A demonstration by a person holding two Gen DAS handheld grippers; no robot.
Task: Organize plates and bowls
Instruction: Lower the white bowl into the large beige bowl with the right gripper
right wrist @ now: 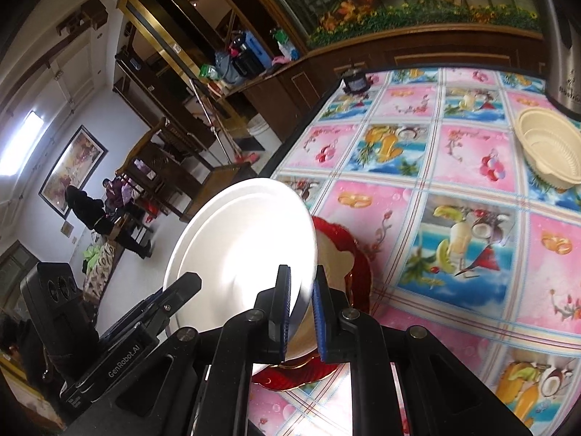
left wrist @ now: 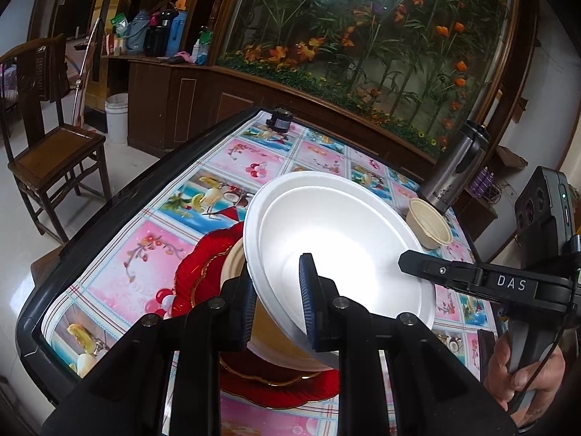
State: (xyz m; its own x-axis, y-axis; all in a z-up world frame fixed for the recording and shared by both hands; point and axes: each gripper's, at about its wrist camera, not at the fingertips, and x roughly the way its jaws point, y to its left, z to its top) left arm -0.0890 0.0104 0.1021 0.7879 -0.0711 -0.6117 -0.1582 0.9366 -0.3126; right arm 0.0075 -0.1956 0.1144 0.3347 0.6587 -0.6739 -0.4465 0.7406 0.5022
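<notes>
The left gripper [left wrist: 277, 301] is clamped on the near rim of a white bowl [left wrist: 337, 239]: one blue pad [left wrist: 308, 298] sits inside the bowl, the other finger is outside, under the wall. The bowl hangs tilted, its mouth turned toward this gripper. Just below and left of the fingers lies a red plate [left wrist: 196, 276] with a gold edge, flat on the tablecloth [left wrist: 120, 254]. A tan bowl [left wrist: 232, 265] stands on that plate, mostly hidden behind the white bowl. Ahead and to the right, well apart, a cream bowl [left wrist: 430, 227] stands upright on the cloth, just beside a steel flask [left wrist: 457, 167]. At the far end of the table sits a small dark jar [left wrist: 280, 119]. Off the table to the left stands a wooden chair [left wrist: 54, 145].

The right gripper [right wrist: 300, 312] is closed on the same white bowl [right wrist: 243, 250], pinching the opposite rim between its two blue pads [right wrist: 285, 305]. From here the bowl leans up and to the left of the fingers, and the left gripper's finger [right wrist: 178, 290] shows at its lower left edge. Directly ahead of and under the fingers lies the red plate [right wrist: 359, 265], with the tan bowl [right wrist: 336, 265] on it, partly hidden behind the white one. Far ahead to the right the cream bowl [right wrist: 548, 145] stands alone on the tablecloth [right wrist: 472, 152], with the flask [right wrist: 566, 54] beyond it.
</notes>
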